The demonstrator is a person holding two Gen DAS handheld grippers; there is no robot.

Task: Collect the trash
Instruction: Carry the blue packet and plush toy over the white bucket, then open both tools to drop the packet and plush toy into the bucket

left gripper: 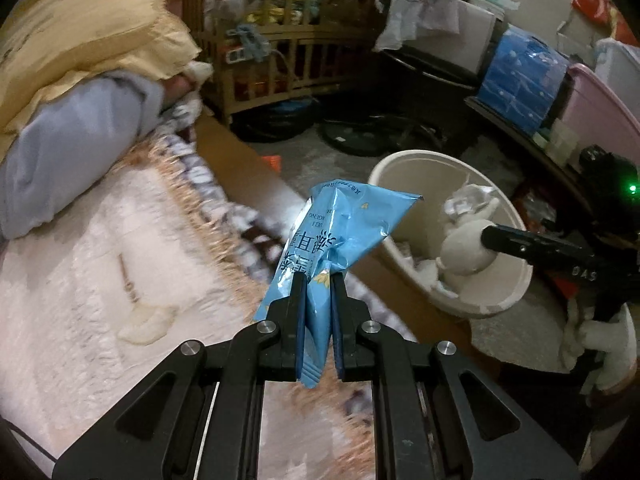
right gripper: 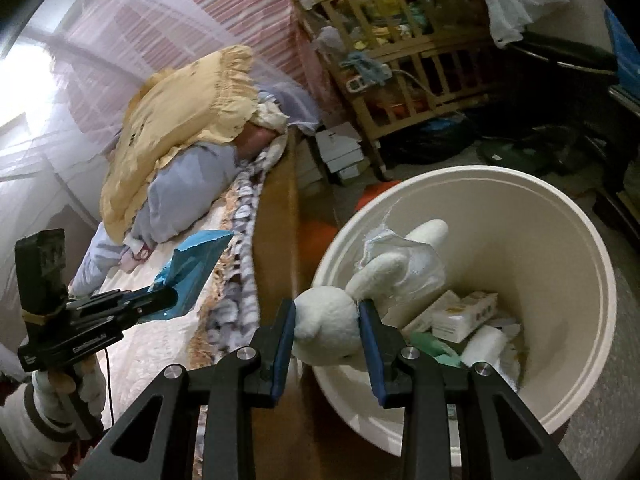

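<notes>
Our left gripper (left gripper: 318, 280) pinches a blue wrapper (left gripper: 340, 232) at lower centre of its view, over the bed's edge. Our right gripper (right gripper: 327, 320) clamps a white plush rabbit (right gripper: 332, 320) above the cream bin (right gripper: 580, 248), lower right of its view, with boxes (right gripper: 464, 316) inside.

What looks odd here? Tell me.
The right gripper is shut on a white plush bunny over the cream trash bin: a toy, not evident trash. The left gripper is shut on a blue wrapper.
</notes>
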